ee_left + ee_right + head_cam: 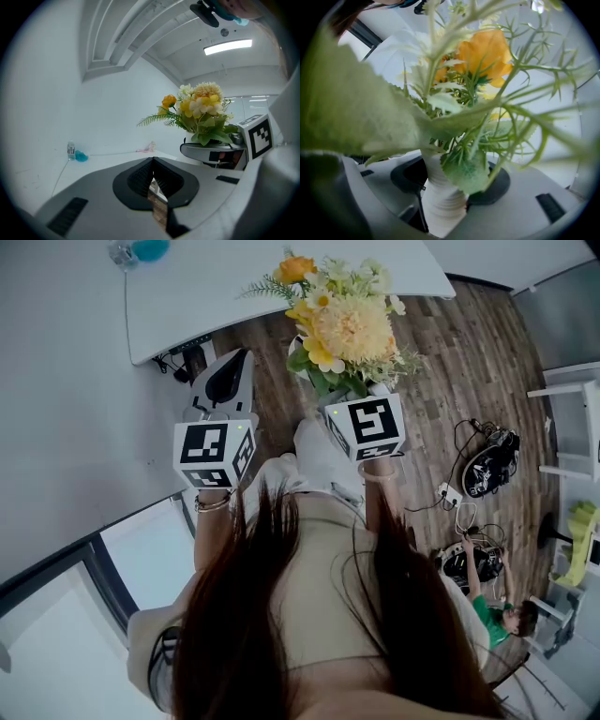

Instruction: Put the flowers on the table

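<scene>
The white table (216,296) lies open, save a bottle (120,251) and blue lump (150,249) at one corner.

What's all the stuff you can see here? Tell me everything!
flowers: one bunch, yellow, orange and white, green leaves, in the vase
vase: one, white, ribbed, between the right gripper's jaws
table: one, white, ahead of the grippers
bottle: one, clear, on the table, far left
floor: brown wood, below
another person: one, green top, on the floor at right
left gripper: one, grey, jaws together, empty
right gripper: one, grey, shut on the vase
</scene>
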`<state>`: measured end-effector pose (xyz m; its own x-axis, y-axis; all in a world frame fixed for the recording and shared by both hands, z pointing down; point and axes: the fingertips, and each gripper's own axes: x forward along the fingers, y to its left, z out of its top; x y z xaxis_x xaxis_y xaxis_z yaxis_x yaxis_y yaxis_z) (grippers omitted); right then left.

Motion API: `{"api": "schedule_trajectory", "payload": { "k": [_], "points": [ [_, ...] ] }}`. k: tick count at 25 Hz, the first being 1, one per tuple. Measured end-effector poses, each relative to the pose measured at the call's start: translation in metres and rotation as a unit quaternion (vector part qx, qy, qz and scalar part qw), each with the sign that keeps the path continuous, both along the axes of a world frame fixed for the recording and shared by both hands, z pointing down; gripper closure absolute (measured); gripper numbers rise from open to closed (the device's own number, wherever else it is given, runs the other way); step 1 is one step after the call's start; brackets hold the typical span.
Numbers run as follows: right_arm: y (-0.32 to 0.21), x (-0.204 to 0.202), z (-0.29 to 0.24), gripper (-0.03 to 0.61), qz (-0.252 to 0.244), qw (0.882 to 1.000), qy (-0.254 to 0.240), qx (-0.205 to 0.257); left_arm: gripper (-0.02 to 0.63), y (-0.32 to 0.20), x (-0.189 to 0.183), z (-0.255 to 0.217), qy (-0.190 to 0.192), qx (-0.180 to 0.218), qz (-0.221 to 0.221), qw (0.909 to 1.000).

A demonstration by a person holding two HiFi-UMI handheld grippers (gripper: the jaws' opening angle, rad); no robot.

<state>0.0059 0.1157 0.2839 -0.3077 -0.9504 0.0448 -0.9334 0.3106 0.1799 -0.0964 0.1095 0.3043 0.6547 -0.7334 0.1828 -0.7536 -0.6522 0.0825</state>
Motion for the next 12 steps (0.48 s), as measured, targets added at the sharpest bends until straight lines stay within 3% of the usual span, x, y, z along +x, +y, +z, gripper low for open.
{"api": "schedule_trajectory", "payload": {
  "k": [12],
  "points": [
    [-0.04, 0.018, -0.001, 0.319, -0.005, 1.0, -0.001, 0.003, 0.611, -0.034, 0.016, -0.001, 0.0, 0.003, -0.005, 1.0]
  ]
}}
